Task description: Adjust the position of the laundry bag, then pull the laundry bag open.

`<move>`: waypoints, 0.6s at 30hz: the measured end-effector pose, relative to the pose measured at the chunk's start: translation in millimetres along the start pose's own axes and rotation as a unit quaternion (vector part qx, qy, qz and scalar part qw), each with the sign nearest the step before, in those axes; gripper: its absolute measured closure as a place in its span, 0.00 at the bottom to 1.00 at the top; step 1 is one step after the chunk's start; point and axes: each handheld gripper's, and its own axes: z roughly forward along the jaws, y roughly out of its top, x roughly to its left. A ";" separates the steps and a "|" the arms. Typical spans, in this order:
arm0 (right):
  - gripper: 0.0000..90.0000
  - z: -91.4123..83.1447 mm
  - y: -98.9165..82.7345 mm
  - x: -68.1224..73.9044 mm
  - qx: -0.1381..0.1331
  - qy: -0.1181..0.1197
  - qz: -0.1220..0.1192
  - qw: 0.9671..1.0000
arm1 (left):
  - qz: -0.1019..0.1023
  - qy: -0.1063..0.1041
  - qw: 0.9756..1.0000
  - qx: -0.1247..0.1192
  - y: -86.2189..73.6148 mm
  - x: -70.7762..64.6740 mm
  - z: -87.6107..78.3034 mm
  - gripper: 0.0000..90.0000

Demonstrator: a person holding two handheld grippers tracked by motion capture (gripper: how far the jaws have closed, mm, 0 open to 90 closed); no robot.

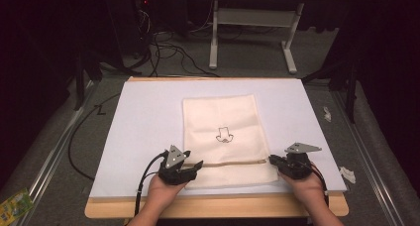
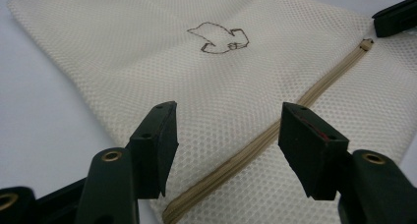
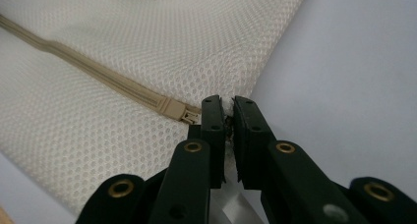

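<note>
Between the left gripper's [image 2: 226,135] wide-set fingers: near end of one tan zipper [image 2: 275,135], long axis running away toward the right gripper [image 3: 227,117]. Right fingers pinched narrow on the edge of one cream mesh laundry bag [image 1: 225,132], just beside the zipper pull [image 3: 189,117]. Bag flat on the white worktop [image 1: 143,132]. Two grippers; right nearer the pull.

Cream honeycomb-mesh bag [image 1: 225,132] — tan zipper [image 1: 233,162]

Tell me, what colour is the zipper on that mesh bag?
Tan, darker than the cream mesh bag; the zipper shows best in the left gripper view.
</note>
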 end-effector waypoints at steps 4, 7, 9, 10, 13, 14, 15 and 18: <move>0.95 -9.4 3.0 2.2 -0.027 0.003 -0.008 1.000 | 0.012 0.005 1.000 -0.007 1.5 -1.9 -0.4 0.46; 0.95 -12.1 3.8 4.7 -0.033 0.000 -0.014 0.999 | -0.002 -0.007 1.000 -0.009 4.6 -3.1 -2.5 0.46; 0.95 -13.3 3.3 6.2 -0.037 0.001 -0.023 0.999 | -0.023 -0.010 1.000 0.004 8.6 -3.1 -1.0 0.46; 0.95 -13.5 3.6 6.1 -0.039 0.001 -0.026 0.999 | -0.029 -0.003 1.000 -0.004 10.3 -3.9 -0.6 0.47; 0.95 -16.1 3.9 7.3 -0.045 0.001 -0.023 0.999 | -0.024 -0.002 1.000 -0.006 11.7 -5.3 1.4 0.49; 0.95 -17.6 3.3 7.4 -0.050 0.003 -0.025 0.998 | -0.005 -0.003 1.000 -0.006 11.3 -9.1 7.4 0.50; 0.95 -17.6 3.3 7.4 -0.050 0.003 -0.025 0.998 | -0.005 -0.003 1.000 -0.006 11.3 -9.1 7.4 0.50; 0.95 -18.5 3.9 6.0 -0.056 0.010 -0.013 0.998 | 0.011 -0.007 1.000 0.010 10.0 -15.1 17.4 0.48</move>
